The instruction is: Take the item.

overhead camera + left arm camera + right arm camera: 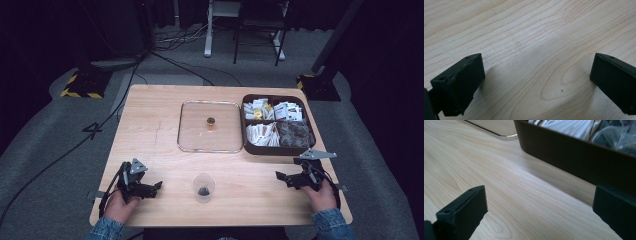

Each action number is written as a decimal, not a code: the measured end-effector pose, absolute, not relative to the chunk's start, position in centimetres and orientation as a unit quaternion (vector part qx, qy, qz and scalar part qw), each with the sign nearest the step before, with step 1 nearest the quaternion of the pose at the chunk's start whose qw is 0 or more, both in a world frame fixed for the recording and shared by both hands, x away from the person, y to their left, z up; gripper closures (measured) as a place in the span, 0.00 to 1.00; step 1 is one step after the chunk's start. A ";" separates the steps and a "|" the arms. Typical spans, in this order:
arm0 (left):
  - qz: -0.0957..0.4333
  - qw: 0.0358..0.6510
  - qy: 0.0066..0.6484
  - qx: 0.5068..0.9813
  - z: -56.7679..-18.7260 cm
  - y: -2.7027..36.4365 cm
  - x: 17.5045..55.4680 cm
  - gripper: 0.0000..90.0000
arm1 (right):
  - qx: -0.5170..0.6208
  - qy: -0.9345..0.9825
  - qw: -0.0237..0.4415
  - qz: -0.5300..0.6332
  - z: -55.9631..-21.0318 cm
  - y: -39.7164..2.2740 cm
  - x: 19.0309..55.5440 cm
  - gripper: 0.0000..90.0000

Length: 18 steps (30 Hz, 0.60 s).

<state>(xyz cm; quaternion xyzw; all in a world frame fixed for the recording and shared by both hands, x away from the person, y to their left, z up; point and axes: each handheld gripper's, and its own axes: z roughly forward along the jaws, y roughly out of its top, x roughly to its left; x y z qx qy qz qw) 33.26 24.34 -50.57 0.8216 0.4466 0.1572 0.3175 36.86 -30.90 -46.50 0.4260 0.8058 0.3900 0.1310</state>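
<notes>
Jaws spread on both the left gripper [152, 189] and right gripper [283, 178]; clear cup's [204, 187] dark contents unreadable on grained wooden tabletop [155, 130].

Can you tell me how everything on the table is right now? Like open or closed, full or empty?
left gripper: open, holding nothing.
right gripper: open, holding nothing.
plastic cup: upright, something small and dark at the bottom.
clear lid: off the box, lying flat beside it, knob up.
brown box: uncovered, its compartments full of packets.
</notes>
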 end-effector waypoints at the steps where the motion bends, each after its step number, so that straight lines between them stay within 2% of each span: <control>1: 0.157 0.318 0.447 0.822 -50.6 24.3 33.3 0.00 | 0.425 0.807 0.129 0.388 -46.7 -30.9 36.9 0.00; 14: 0.157 0.318 0.446 0.822 -50.6 24.3 33.3 0.00 | 0.453 0.818 0.138 0.326 -49.4 -30.6 37.1 0.00; 18: 0.157 0.318 0.446 0.822 -50.6 24.3 33.3 0.00 | 0.441 0.826 0.162 0.312 -50.0 -30.6 37.2 0.00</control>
